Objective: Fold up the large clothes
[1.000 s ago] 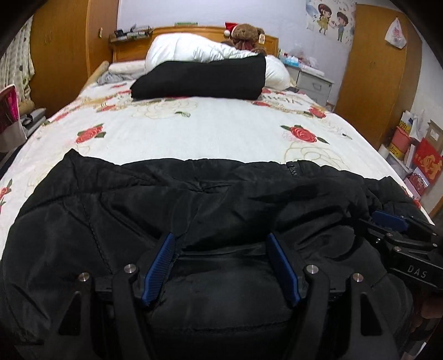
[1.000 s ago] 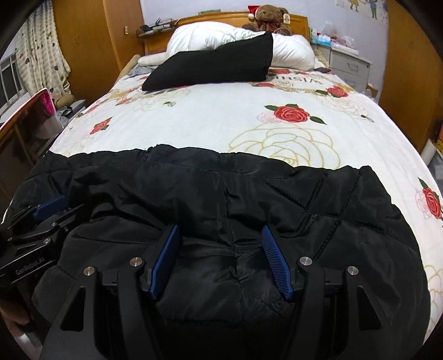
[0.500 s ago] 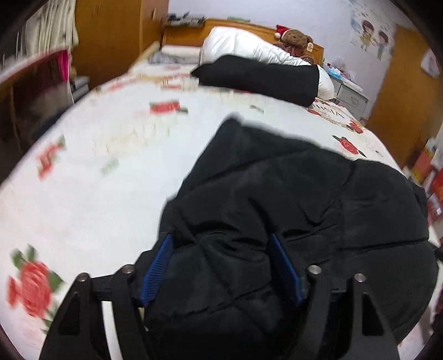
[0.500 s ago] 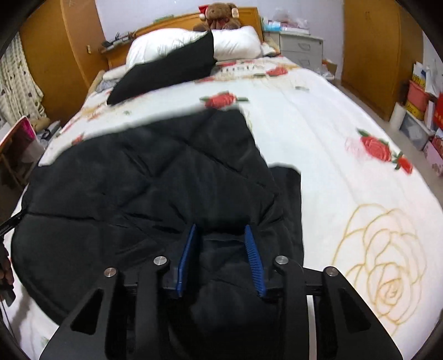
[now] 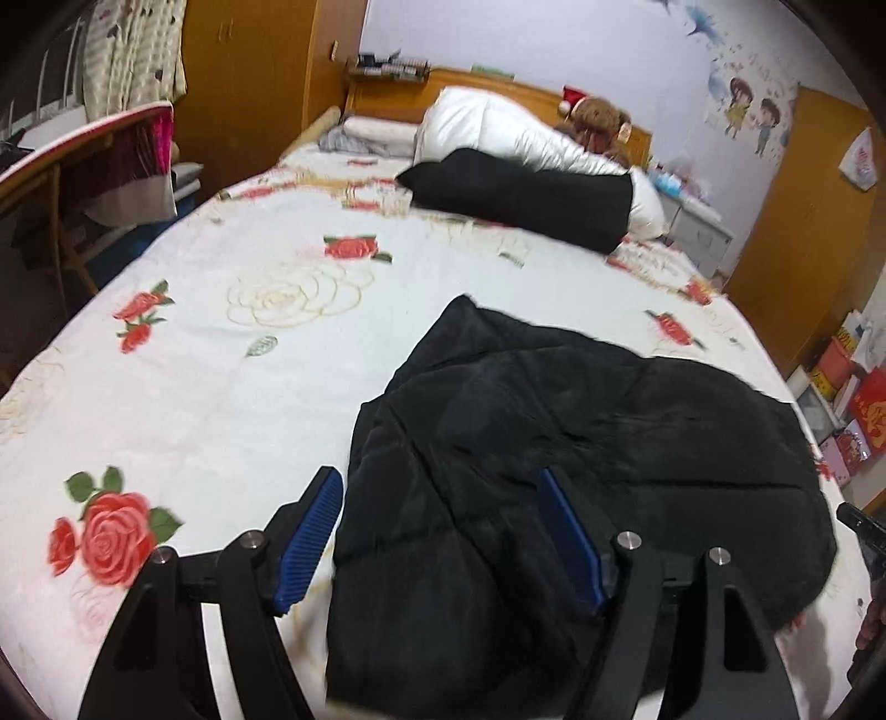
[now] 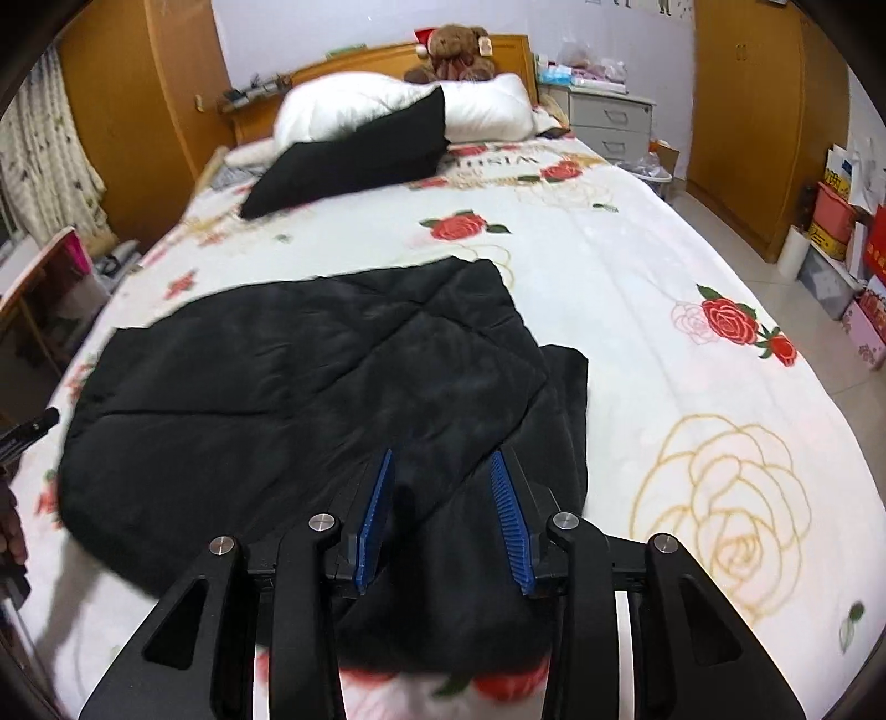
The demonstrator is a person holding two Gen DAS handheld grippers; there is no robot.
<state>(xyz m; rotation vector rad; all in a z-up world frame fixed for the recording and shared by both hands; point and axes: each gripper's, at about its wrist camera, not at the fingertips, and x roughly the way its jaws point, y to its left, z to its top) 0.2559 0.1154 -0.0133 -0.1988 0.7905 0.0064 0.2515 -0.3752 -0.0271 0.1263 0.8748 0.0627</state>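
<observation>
Left gripper [image 5: 443,534]: jaws spread wide. Its left blue pad [image 5: 310,540] sits over bare bedsheet, its right pad over the jacket. Nothing is pinched, so it reads as released.
Jacket [image 6: 310,376]: a black quilted jacket lying on the near half of the bed [image 6: 637,266], partly folded, with 1 flap laid across the body and a thin layer sticking out at its right edge.
Right gripper [image 6: 443,501]: jaws narrowed, with a ridge of jacket fabric rising between the 2 blue pads. It looks clamped on the near hem, though the contact itself is dark and hard to confirm.
Far end of the bed: a white pillow [image 6: 387,105], a black folded bundle [image 6: 354,160] and a teddy bear [image 6: 457,47], all well apart from the work.
Step in hand: likely settling this fold.
Doing it well: keep the hem low and taut, line the edges up, tuck the stray right layer under, then press the puffy quilting flat before letting go.
</observation>
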